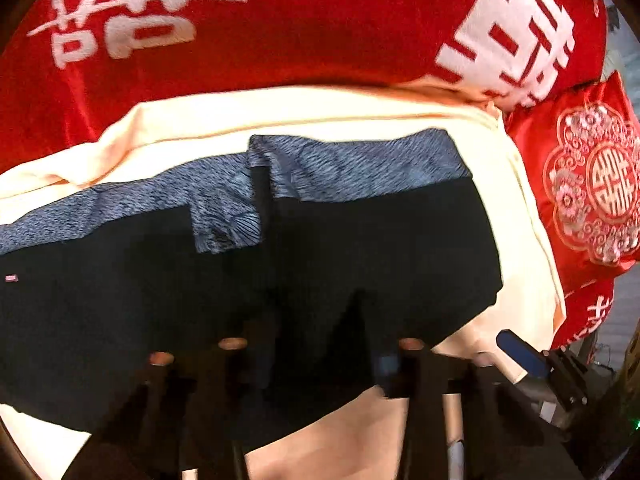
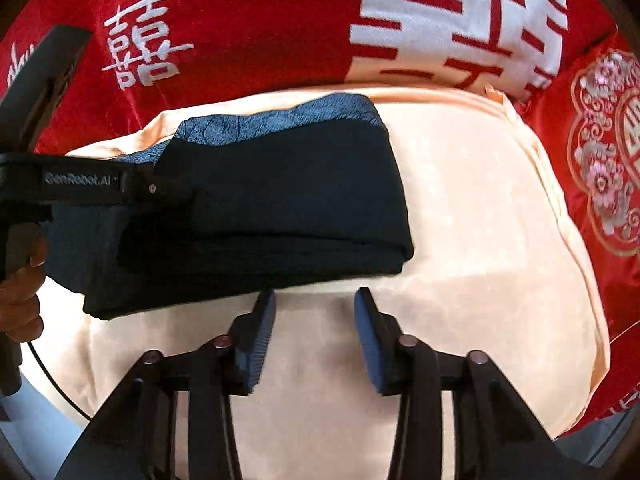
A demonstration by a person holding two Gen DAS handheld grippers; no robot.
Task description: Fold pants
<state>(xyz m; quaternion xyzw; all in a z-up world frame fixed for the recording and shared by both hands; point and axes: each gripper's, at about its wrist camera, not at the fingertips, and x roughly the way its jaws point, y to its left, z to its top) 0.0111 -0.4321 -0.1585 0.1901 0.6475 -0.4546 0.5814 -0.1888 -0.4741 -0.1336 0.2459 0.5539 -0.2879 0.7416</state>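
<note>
The dark navy pants (image 1: 360, 248) lie folded on a cream cloth (image 1: 320, 120), with their blue-grey patterned lining showing along the far edge. In the right wrist view the pants (image 2: 280, 200) form a thick folded stack. My left gripper (image 1: 316, 344) hangs just over the pants' near edge, its fingers lost against the dark fabric. The left gripper's body (image 2: 80, 184) reaches over the stack from the left. My right gripper (image 2: 316, 340) is open and empty, just short of the stack's near edge, over the cream cloth (image 2: 460, 240).
A red blanket with white characters (image 1: 280, 32) covers the bed behind the cloth. A red embroidered cushion (image 1: 592, 188) lies at the right, also in the right wrist view (image 2: 600, 152). The right gripper's blue pad (image 1: 524, 354) shows at lower right.
</note>
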